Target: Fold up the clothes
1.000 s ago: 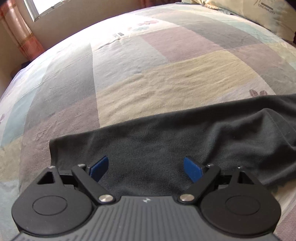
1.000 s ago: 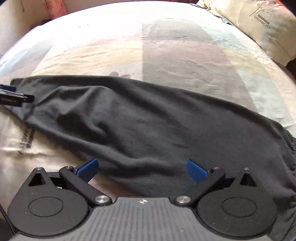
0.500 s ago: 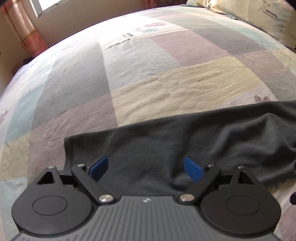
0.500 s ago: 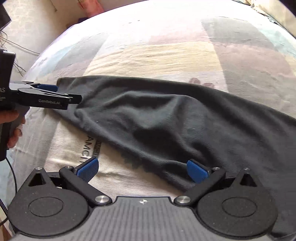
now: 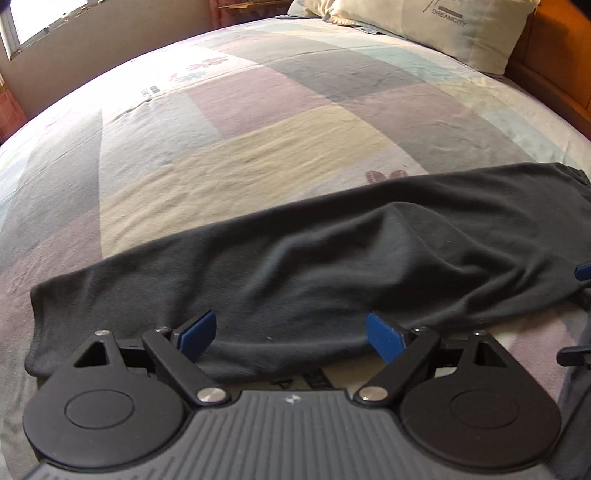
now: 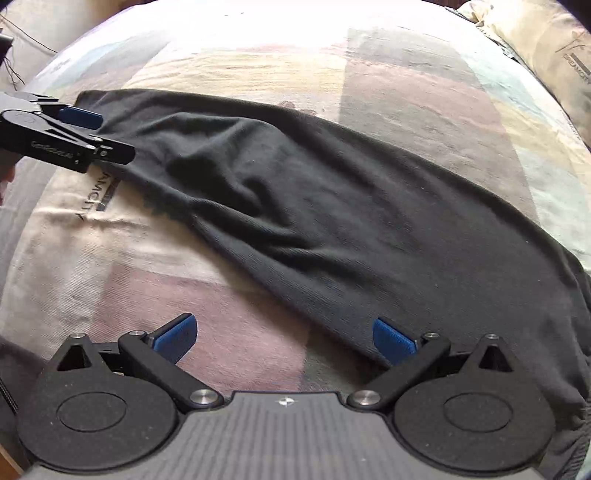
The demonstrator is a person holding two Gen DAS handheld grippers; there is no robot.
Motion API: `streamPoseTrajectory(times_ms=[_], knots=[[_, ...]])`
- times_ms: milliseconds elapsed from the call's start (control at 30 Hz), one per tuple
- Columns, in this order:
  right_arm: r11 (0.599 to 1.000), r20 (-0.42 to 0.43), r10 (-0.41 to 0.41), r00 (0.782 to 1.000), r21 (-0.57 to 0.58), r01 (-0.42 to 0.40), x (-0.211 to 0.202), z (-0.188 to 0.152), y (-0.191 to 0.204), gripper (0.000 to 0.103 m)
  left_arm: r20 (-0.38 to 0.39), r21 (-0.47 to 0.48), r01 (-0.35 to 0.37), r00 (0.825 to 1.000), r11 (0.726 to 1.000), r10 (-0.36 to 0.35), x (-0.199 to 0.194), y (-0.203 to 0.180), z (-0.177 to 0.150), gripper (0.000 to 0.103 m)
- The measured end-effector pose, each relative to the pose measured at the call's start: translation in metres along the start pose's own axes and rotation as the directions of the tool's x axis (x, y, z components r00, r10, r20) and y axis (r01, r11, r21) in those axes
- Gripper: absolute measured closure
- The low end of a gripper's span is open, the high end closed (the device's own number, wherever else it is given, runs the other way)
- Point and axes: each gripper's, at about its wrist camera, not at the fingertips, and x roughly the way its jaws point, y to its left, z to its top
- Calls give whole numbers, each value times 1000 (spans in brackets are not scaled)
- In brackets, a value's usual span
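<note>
- Dark garment (image 5: 332, 258): I count one, lying in a long band across the patchwork bedspread (image 5: 258, 129).
- Two grippers: my left gripper (image 5: 291, 334) spread wide over its near edge; my right gripper (image 6: 284, 338) spread wide, holding nothing.
- One pillow (image 5: 443, 29) at the head.

A dark grey garment (image 5: 332, 258) lies folded into a long, rumpled band across the patchwork bedspread (image 5: 258, 147).
</note>
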Motion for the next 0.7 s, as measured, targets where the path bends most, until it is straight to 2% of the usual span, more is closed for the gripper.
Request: streamPoseTrajectory(times_ms=[100,200,300,400,467,567,633,700], knots=[[1000,-26,-5,1000,31,6,-4,-8,-9,0,-23,-12,73,997,997,-73,-3,-20,-6,15],[999,-40,0,999,37,2,-6,-15,-13,2,-57,-68,216,974,974,-220,3,-38,-5,15],[1000,-37,-4,999,25,5,-6,-19,-15,2,-83,-131,354,927,926,-366,9,-56,-4,15],[1000,-28,-14,1000,11,14,-6,-23,-19,3,-99,-201,468,865,861,-493,19,-73,0,14],[1000,-27,-6,1000,1,6,-6,-27,-22,3,-102,-255,506,833,824,-543,31,-81,4,14],[999,-20,-12,1000,-44,11,-10,-33,-23,3,-136,-305,505,816,807,-562,50,-90,12,12],[996,-5,-6,1000,-90,5,-15,-36,-22,3,-123,-312,514,812,799,-571,49,-94,21,12],[989,21,2,1000,-150,1,-19,-38,-18,3,-112,-335,533,796,777,-595,46,-93,29,12]])
